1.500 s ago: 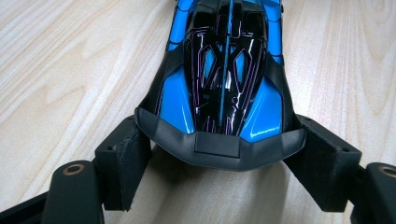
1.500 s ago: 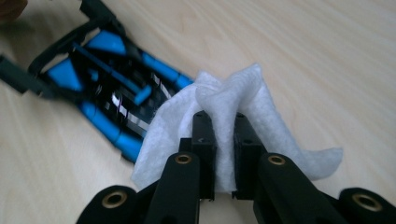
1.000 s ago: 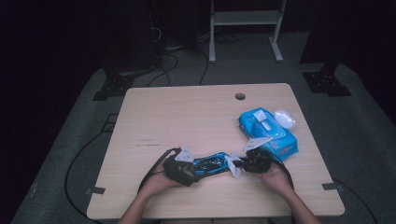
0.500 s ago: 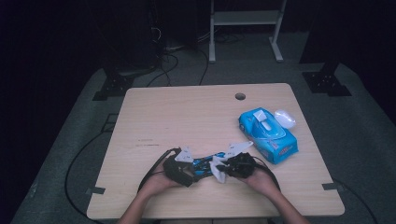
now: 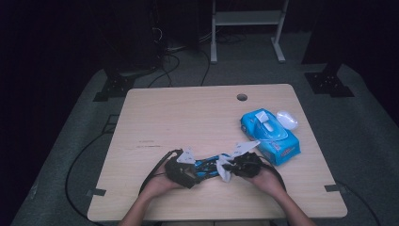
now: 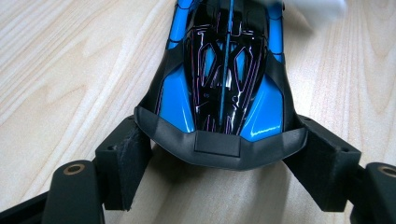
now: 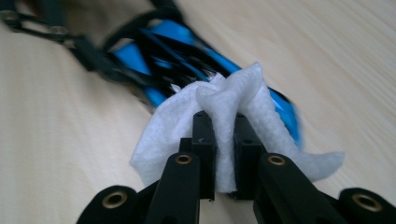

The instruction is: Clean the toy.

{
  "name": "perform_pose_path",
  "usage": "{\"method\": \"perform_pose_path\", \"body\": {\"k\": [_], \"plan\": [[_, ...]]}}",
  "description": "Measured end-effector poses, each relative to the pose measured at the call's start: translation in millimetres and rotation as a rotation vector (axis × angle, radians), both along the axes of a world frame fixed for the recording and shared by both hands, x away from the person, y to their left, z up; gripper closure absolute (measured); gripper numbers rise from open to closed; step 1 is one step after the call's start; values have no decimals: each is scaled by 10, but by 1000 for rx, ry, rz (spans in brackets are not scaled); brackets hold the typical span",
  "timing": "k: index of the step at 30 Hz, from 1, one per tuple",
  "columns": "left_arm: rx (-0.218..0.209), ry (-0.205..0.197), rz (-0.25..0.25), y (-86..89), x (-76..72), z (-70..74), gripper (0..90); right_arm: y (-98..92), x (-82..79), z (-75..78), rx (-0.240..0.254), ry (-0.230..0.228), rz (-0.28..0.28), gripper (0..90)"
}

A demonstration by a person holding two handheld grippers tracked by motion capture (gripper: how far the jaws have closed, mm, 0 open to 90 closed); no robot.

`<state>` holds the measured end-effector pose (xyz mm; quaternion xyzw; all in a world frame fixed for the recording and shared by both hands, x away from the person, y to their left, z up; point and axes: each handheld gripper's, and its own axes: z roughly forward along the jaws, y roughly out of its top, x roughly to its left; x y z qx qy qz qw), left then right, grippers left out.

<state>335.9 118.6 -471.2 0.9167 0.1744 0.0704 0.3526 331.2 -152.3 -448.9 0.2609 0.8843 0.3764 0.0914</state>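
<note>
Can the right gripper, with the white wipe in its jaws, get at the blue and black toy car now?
Probably yes: the right gripper holds the wipe against the toy car, nothing between them.

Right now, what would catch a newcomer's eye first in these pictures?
Probably the shiny blue and black toy car near the table's front edge, its end clamped between the left gripper. Next, the white wipe pinched in the right gripper, pressed to the car. Behind, to the right, lies a blue wipes pack.
</note>
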Motion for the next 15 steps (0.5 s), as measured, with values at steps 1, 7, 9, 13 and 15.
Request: {"method": "perform_pose_path", "body": {"k": [1, 7, 9, 13, 15], "plan": [[0, 0, 0, 0, 0, 0, 252, -65, 20, -5, 0, 9, -23, 821], [-1, 2, 3, -3, 1, -1, 243, -62, -1, -17, 53, 35, 1, 820], [-3, 7, 6, -6, 3, -4, 242, -13, -4, -14, 45, 27, 20, 820], [-2, 8, 8, -7, -2, -6, 248, -67, 29, -12, 22, 29, 10, 821], [-1, 7, 6, -6, 0, -5, 249, -109, 53, -22, 14, 31, -10, 821]]}}
